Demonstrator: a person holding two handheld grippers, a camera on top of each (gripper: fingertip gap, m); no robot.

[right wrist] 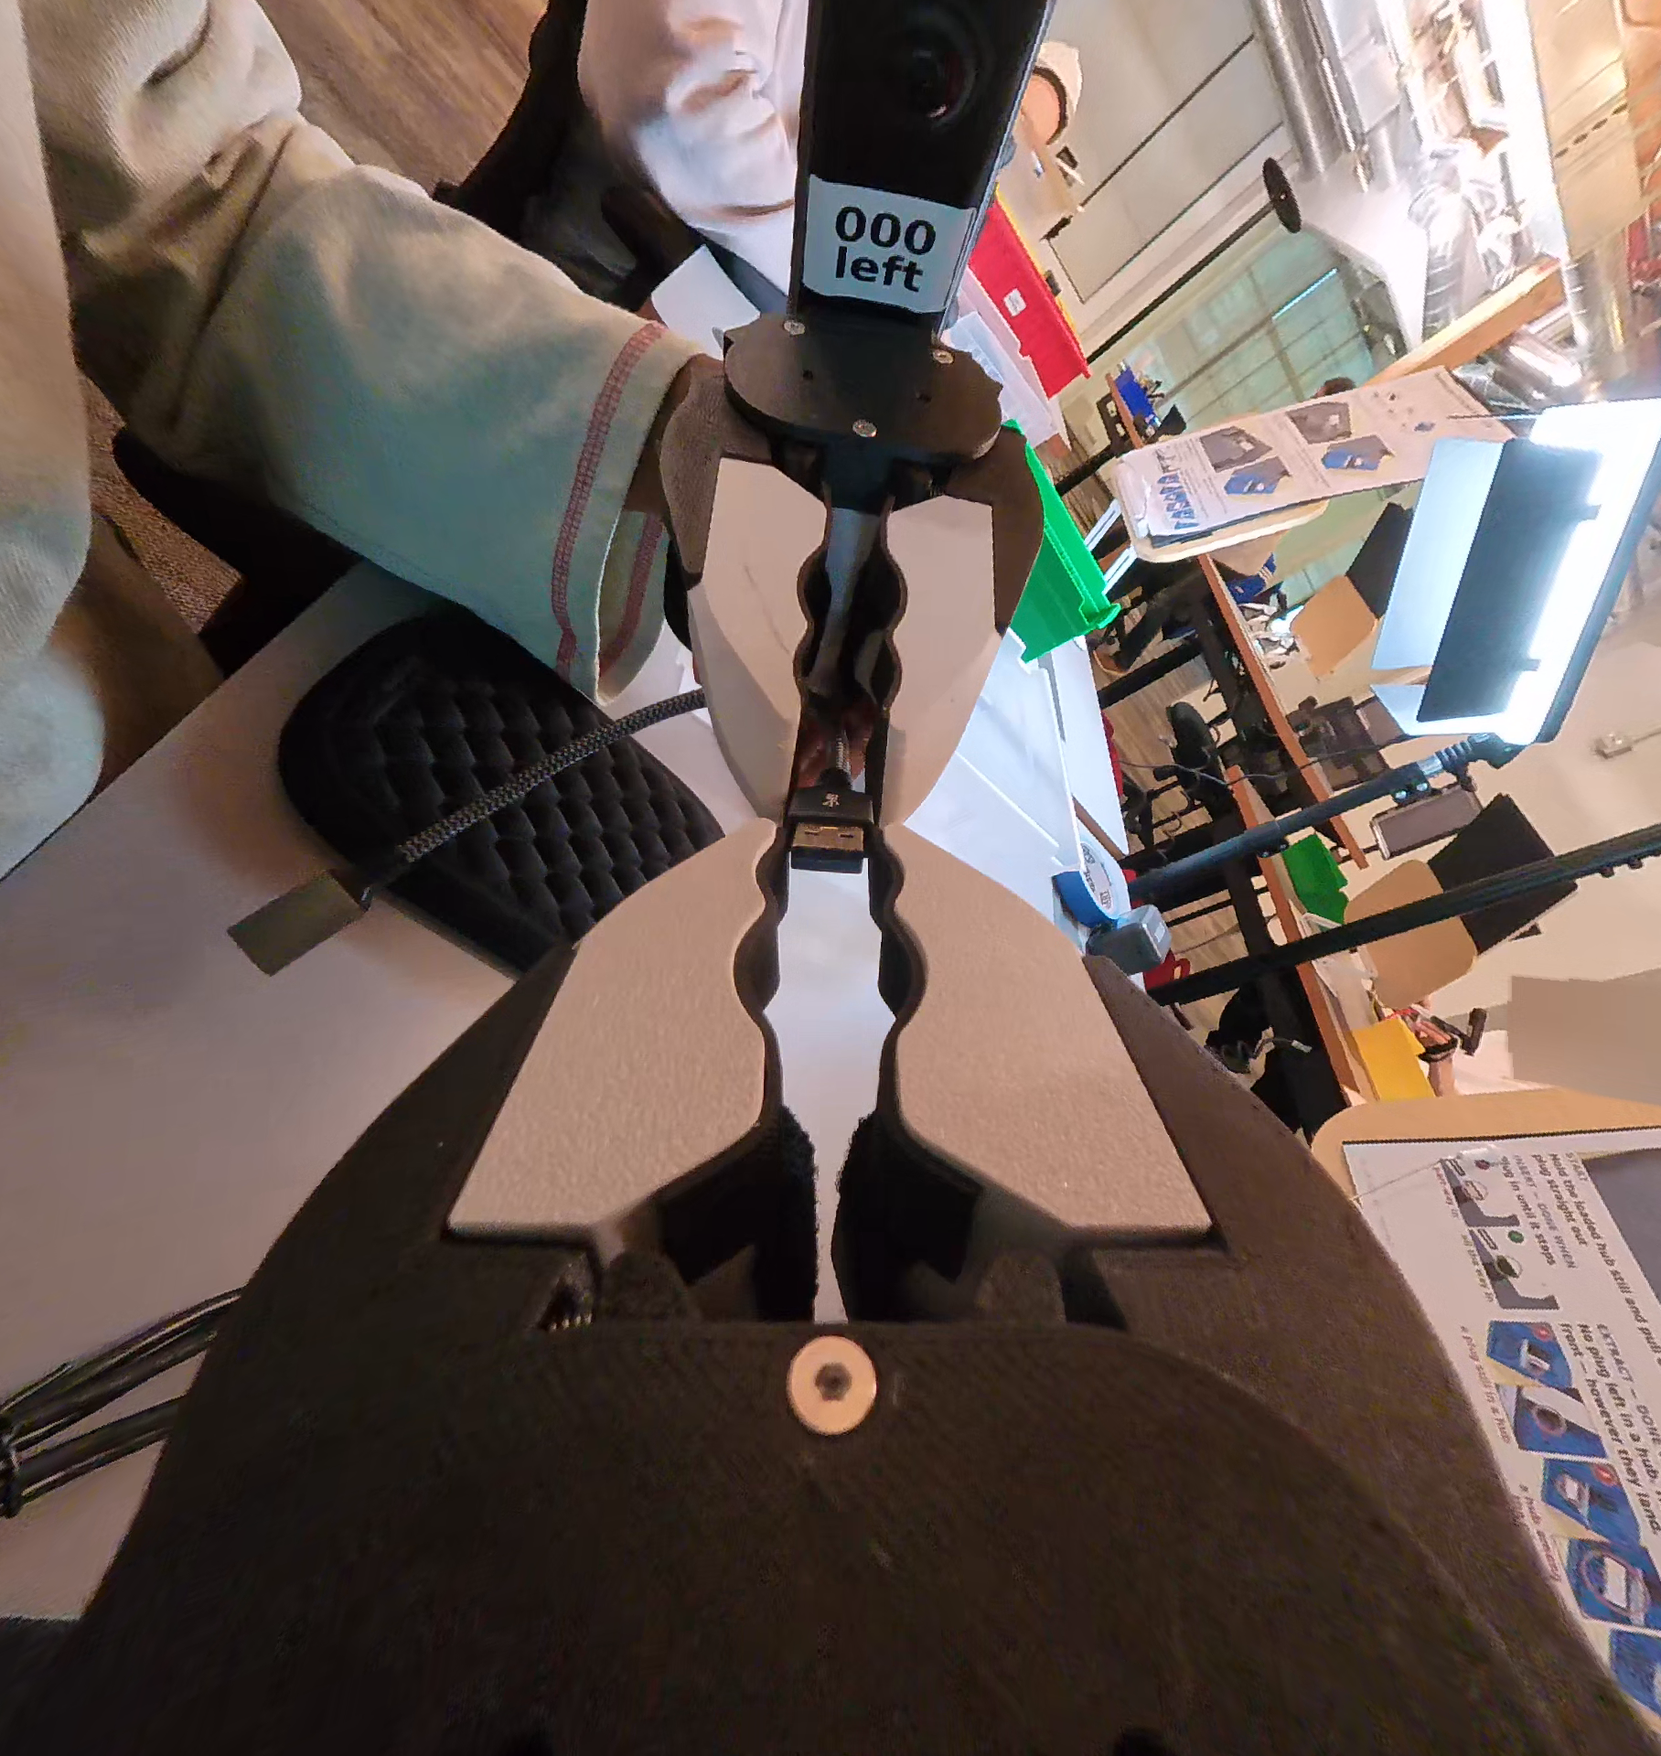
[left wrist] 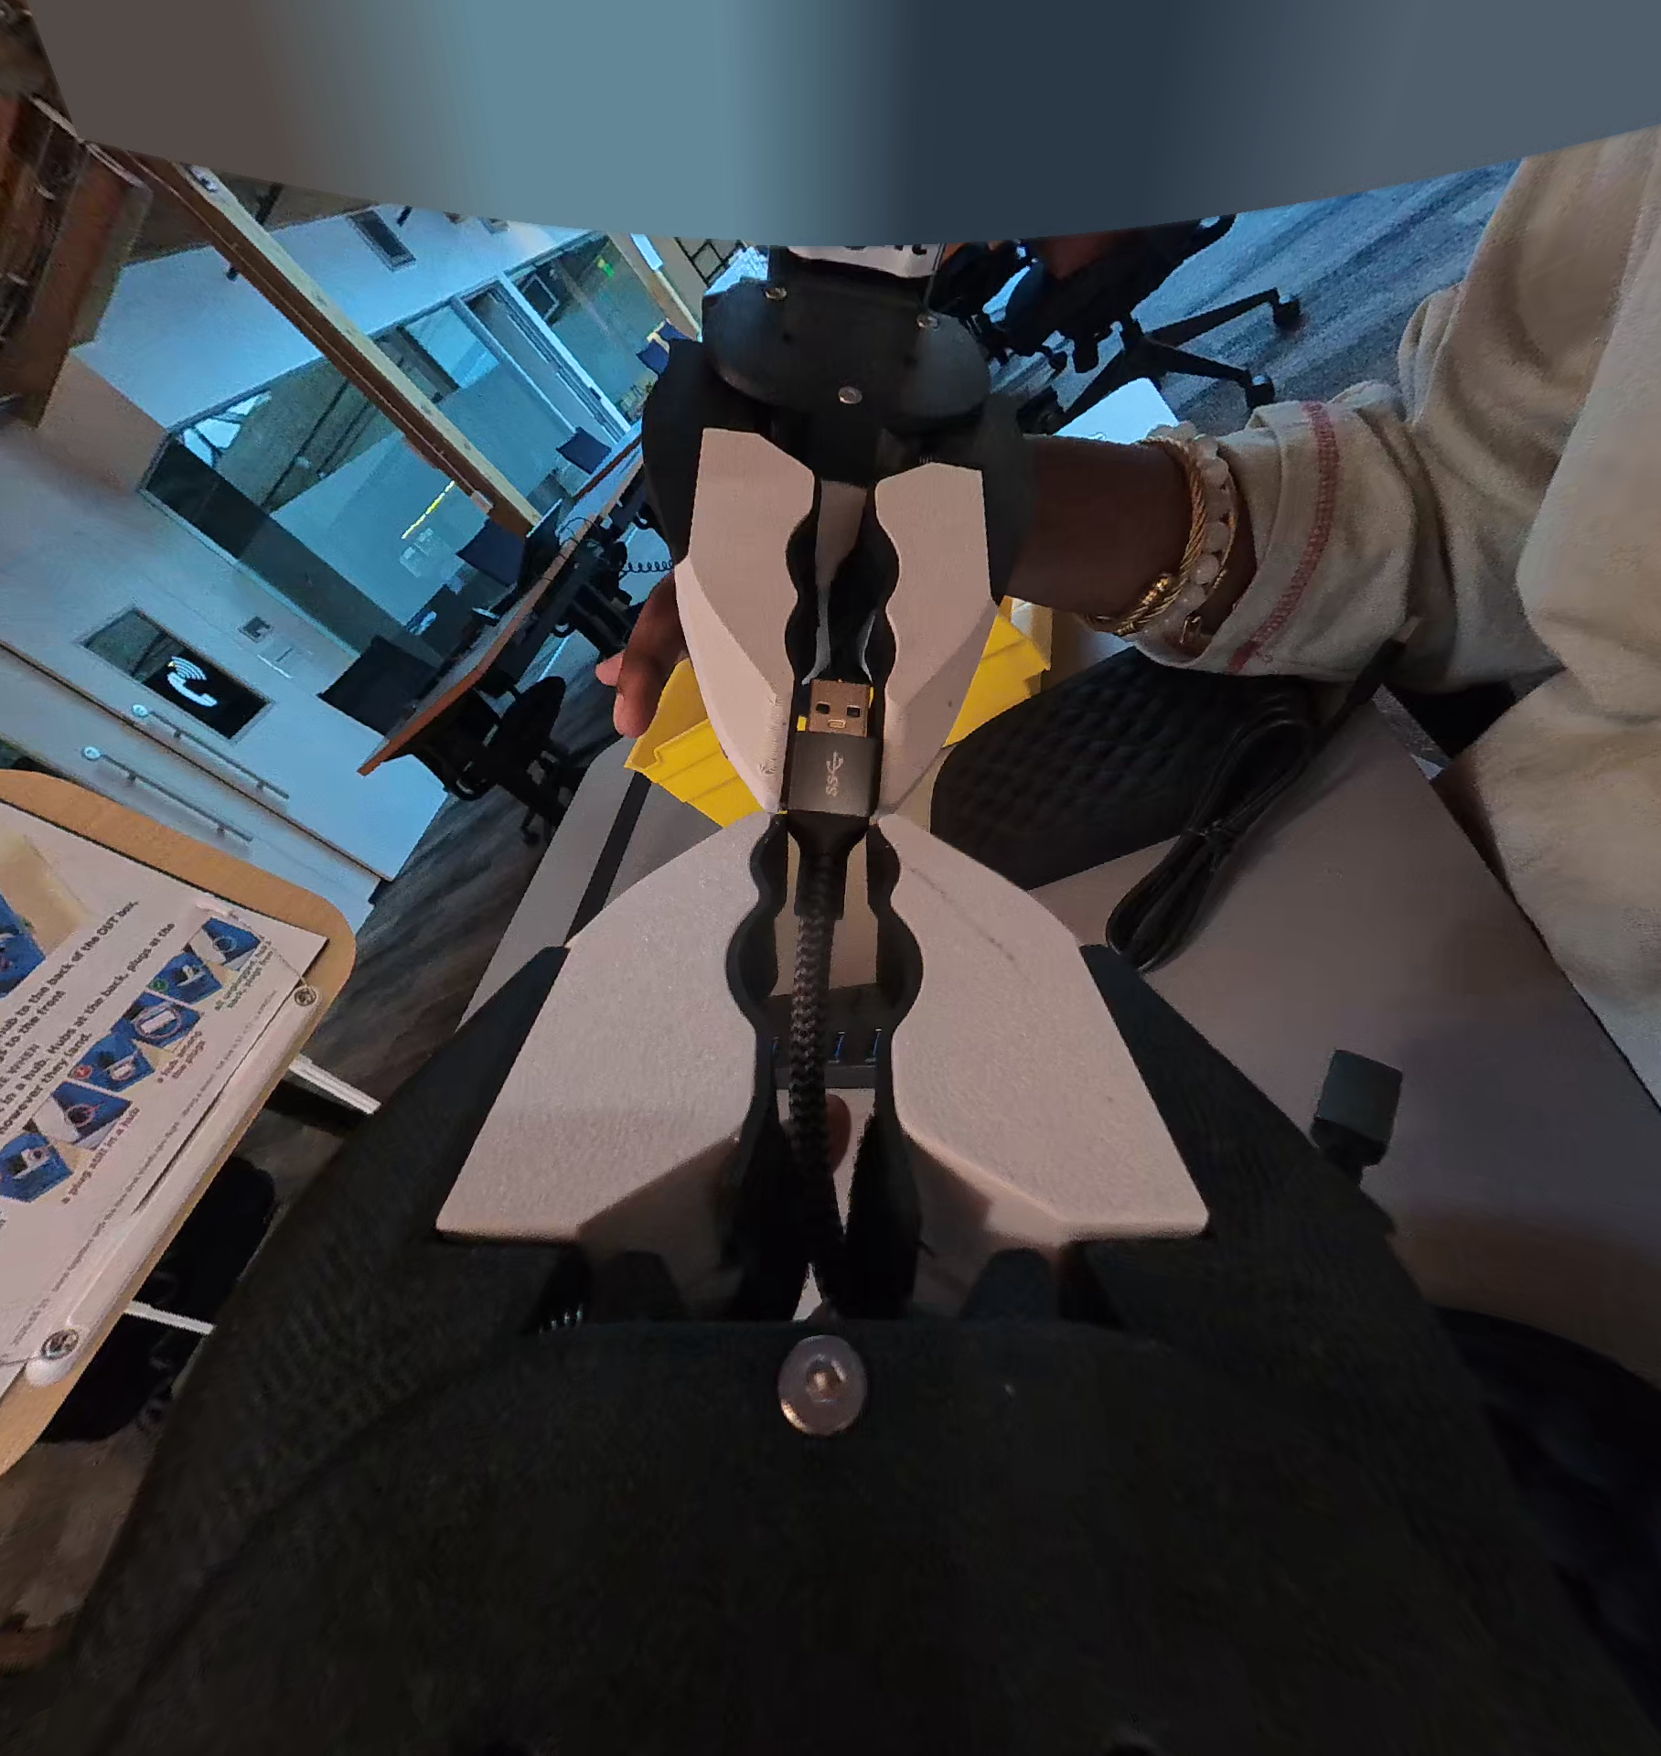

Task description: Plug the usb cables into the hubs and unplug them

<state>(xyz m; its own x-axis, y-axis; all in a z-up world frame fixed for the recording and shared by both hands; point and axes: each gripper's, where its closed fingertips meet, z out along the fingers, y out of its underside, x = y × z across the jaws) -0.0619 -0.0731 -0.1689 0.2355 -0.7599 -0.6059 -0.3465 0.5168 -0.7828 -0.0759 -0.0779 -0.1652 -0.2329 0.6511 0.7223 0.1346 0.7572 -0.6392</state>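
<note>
Black braided cable (left wrist: 811, 960), yellow bin (left wrist: 689, 760), perhaps green bin (right wrist: 1059, 561).

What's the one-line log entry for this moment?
left gripper: shut on USB plug | right gripper: tips flank plug's metal end, grip unclear | plug: unplugged

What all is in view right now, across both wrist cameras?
USB plug: one, black with silver tip, between both grippers' meeting fingertips.
Braided cable: one, black, running back between the left gripper's fingers.
USB hub: one, grey, on the white table.
Padded mat: one, black, on the table.
Yellow bin, green bin, red bin: one each, behind the grippers.
Instruction sheets: several, white and blue, table edges.
Left gripper: white fingers, closed on the plug.
Right gripper: white fingers, tips at the plug; grip unclear.
Hand: one, cream sleeve, holding the right gripper.
</note>
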